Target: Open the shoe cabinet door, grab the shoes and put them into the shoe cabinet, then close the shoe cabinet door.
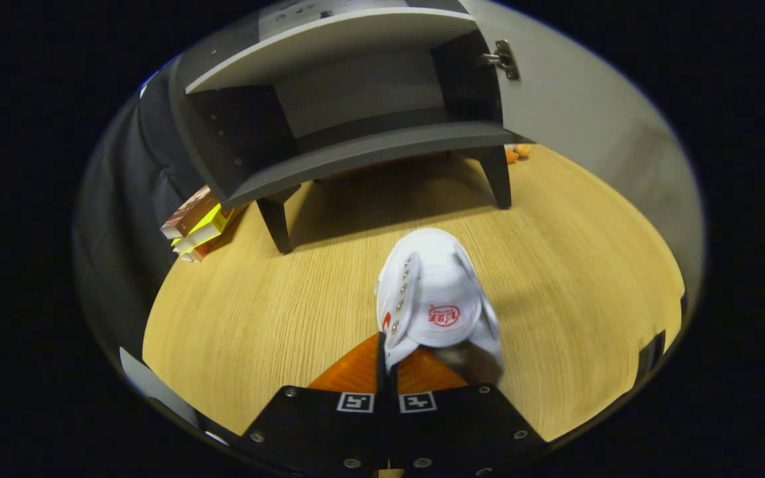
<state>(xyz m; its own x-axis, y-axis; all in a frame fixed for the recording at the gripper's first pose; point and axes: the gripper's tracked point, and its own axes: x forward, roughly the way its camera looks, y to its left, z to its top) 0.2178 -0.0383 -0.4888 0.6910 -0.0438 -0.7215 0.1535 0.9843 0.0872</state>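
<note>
Wooden floor (256,318), hand-held gripper (389,362) clamped on white shoe (432,292), heel hidden, cabinet (356,133) open beyond

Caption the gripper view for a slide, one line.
Claw shut on a white shoe, carried above the wooden floor toward the open grey shoe cabinet, door swung wide.

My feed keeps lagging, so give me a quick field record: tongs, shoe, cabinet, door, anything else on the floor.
tongs: tongs closed together, pinching the shoe's side edge
shoe: white shoe held just ahead of the fingers, above the wooden floor
cabinet: grey shoe cabinet beyond the shoe, its shelf bare
door: cabinet door swung open at the cabinet's side
other: boxes beside the cabinet's front leg
</note>
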